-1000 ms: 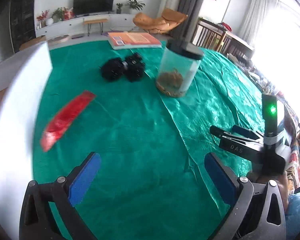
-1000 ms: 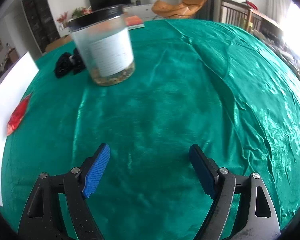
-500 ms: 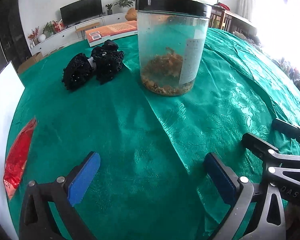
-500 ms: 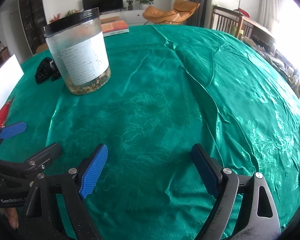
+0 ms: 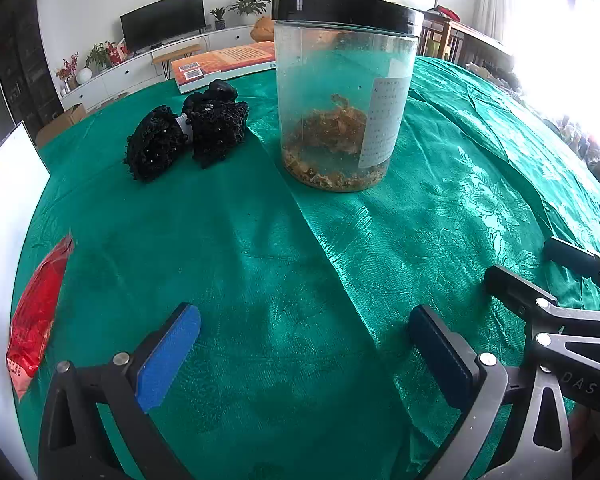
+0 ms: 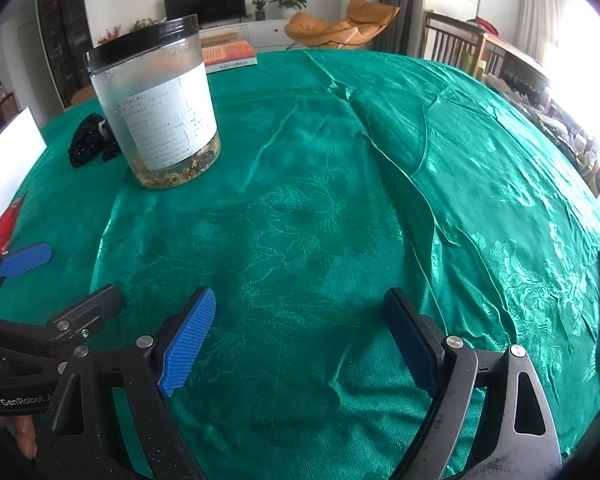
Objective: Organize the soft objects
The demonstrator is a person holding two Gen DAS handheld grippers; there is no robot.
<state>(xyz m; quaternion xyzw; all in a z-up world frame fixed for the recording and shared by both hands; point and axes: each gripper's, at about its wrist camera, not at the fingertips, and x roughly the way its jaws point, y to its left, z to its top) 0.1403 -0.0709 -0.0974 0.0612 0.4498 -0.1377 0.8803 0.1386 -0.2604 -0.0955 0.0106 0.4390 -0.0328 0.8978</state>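
While both grippers' fingers stand apart and empty, the black beaded pieces lie ahead-left of the left gripper, long axis slanting away rightward.

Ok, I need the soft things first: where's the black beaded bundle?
In the left wrist view the black beaded bundle lies on the green cloth, just left of the clear jar, in front of the orange book.

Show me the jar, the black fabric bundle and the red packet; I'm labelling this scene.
jar (image 5: 340, 92), left wrist view, clear wall.
black fabric bundle (image 5: 156, 144), left wrist view, left lump.
red packet (image 5: 36, 312), left wrist view, middle.
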